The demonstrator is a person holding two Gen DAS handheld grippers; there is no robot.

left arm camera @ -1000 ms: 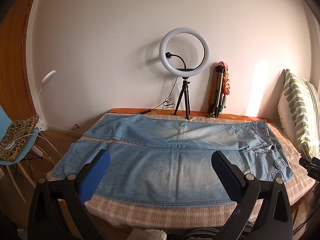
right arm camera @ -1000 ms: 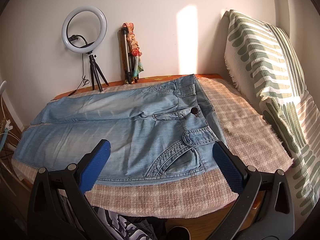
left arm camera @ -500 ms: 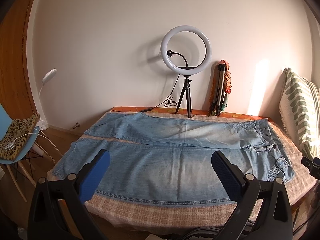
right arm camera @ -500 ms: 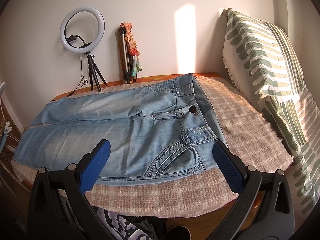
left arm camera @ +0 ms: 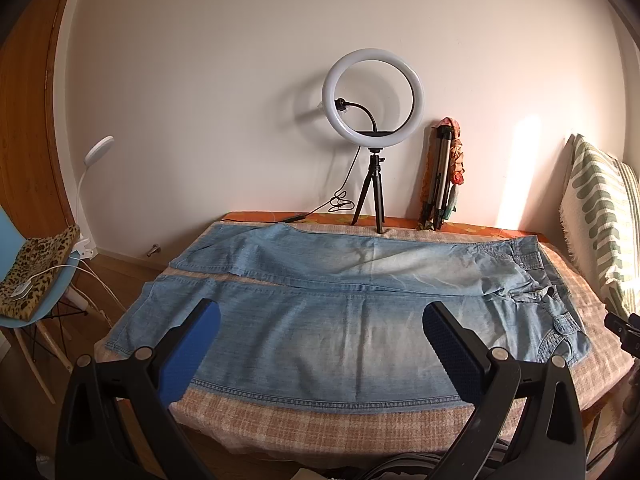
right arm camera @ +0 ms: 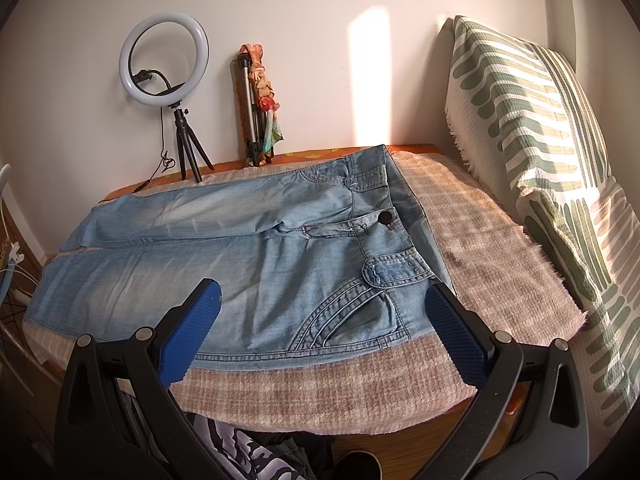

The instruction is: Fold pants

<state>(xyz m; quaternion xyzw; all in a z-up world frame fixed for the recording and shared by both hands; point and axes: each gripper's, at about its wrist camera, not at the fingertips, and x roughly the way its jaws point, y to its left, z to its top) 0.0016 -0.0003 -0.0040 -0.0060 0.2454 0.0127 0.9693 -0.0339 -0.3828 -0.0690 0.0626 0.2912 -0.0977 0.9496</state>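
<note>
Both tongs gape before pants [left arm camera: 340, 320] lying crosswise, waistband right.

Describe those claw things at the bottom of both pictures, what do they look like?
Both look alike. The left gripper has two black plastic arms that angle outward, each ending in a flat blue pad with a fine dotted grip texture, and small silver round bolts on the black parts. The right gripper is the same: black frame, blue textured fingertips, silver bolts. No sleeves, labels or cables on them are visible.
</note>
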